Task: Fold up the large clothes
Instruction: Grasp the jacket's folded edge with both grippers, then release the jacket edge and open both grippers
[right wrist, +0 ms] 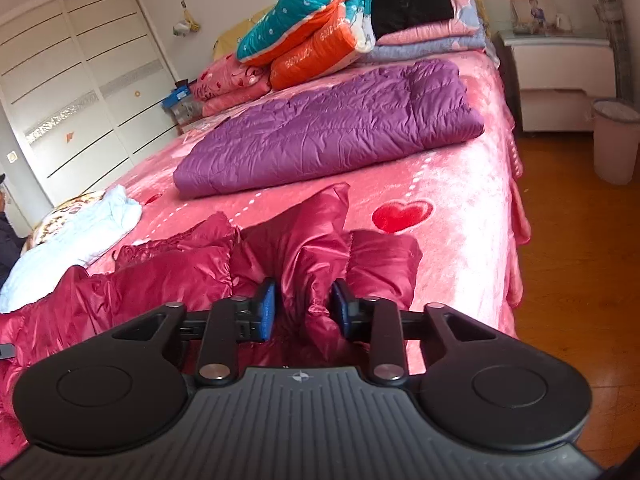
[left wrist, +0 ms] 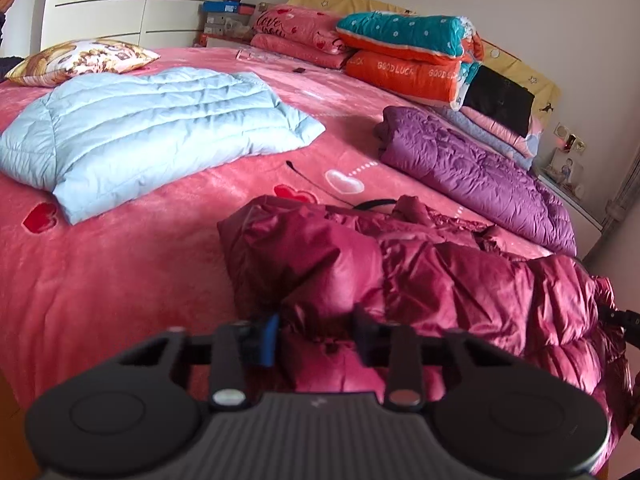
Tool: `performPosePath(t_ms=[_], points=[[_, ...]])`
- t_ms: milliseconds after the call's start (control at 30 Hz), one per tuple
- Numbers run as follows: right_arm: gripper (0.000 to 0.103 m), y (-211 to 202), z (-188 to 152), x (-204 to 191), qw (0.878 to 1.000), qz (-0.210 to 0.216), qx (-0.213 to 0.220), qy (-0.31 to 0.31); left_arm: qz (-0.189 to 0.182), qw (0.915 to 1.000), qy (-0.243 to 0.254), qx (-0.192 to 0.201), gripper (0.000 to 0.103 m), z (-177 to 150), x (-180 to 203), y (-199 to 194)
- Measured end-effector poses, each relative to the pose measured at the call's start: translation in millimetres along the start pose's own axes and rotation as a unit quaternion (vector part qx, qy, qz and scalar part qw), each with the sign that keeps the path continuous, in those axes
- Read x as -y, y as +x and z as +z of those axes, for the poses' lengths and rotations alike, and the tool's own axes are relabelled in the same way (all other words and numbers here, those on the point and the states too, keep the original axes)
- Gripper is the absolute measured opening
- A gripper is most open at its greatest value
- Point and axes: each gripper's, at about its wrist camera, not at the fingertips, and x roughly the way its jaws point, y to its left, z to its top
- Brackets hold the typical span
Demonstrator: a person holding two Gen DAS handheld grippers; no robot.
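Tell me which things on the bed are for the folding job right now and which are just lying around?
For the job:
- dark red puffy jacket
- left gripper
- right gripper, with jacket cloth between its fingers

Just lying around:
- light blue jacket, already folded
- purple jacket, already folded
- stacked quilts
- printed pillow
- waste bin

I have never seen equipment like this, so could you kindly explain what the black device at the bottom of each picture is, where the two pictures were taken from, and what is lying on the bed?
The black devices are handheld two-finger grippers, one in each of a person's hands, each with a fisheye camera looking along its fingers. One picture comes from the left gripper, the other from the right gripper. Both have dark red puffy jacket fabric bunched between their blue-padded fingers; they appear to grip it. It lies crumpled on a pink bed. A folded light blue jacket and a folded purple jacket lie farther back, with stacked quilts by the headboard.
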Motion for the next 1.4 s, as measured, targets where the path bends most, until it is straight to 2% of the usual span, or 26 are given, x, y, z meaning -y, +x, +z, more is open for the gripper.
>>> performPosePath(t_ms=[67, 167, 333, 500, 667, 767, 833, 933, 967, 1033, 1067, 1100, 1200, 1300, 1400], points=[[0.029, -10, 4, 0, 1.000, -0.010, 0.025, 0.013, 0.004, 1.0000, 0.006, 0.007, 0.016, 2, 3, -2], [0.023, -24, 11, -2, 0.997, -0.029, 0.069, 0.025, 0.008, 0.9997, -0.003, 0.022, 0.010, 9, 3, -4], [0.020, -29, 24, -11, 0.992, -0.059, 0.110, 0.014, 0.017, 0.9986, -0.010, 0.050, 0.008, 30, 8, -4], [0.018, -17, 39, -12, 0.987, -0.083, 0.134, 0.014, 0.034, 0.9976, -0.013, 0.059, 0.008, 53, 13, 10], [0.018, 6, 49, 1, 0.983, -0.108, 0.145, 0.042, 0.059, 0.9965, -0.010, 0.058, 0.008, 64, 17, 36], [0.018, 22, 47, 7, 0.984, -0.106, 0.128, 0.063, 0.070, 0.9960, -0.011, 0.054, 0.008, 66, 19, 54], [0.020, 28, 45, 0, 0.987, -0.102, 0.116, 0.053, 0.082, 0.9955, -0.009, 0.048, 0.009, 64, 22, 68], [0.027, 30, 47, -13, 0.990, -0.092, 0.101, 0.031, 0.101, 0.9939, -0.004, 0.044, 0.012, 62, 27, 85], [0.032, 30, 50, -16, 0.991, -0.087, 0.098, 0.027, 0.107, 0.9932, -0.003, 0.045, 0.013, 62, 28, 89], [0.058, 23, 54, -27, 0.991, -0.085, 0.101, 0.012, 0.121, 0.9913, 0.004, 0.050, 0.015, 64, 32, 95], [0.078, 20, 57, -32, 0.991, -0.084, 0.104, 0.003, 0.129, 0.9903, 0.006, 0.052, 0.017, 64, 33, 98], [0.086, 16, 59, -39, 0.991, -0.079, 0.108, -0.010, 0.135, 0.9893, 0.007, 0.054, 0.018, 65, 34, 100], [0.099, 2, 60, -60, 0.990, -0.063, 0.120, -0.047, 0.153, 0.9864, 0.005, 0.059, 0.027, 67, 33, 109], [0.100, -2, 57, -77, 0.991, -0.040, 0.110, -0.062, 0.159, 0.9855, -0.009, 0.058, 0.039, 67, 27, 112], [0.101, 2, 44, -89, 0.993, -0.025, 0.090, -0.075, 0.152, 0.9856, -0.015, 0.073, 0.049, 66, 27, 98]])
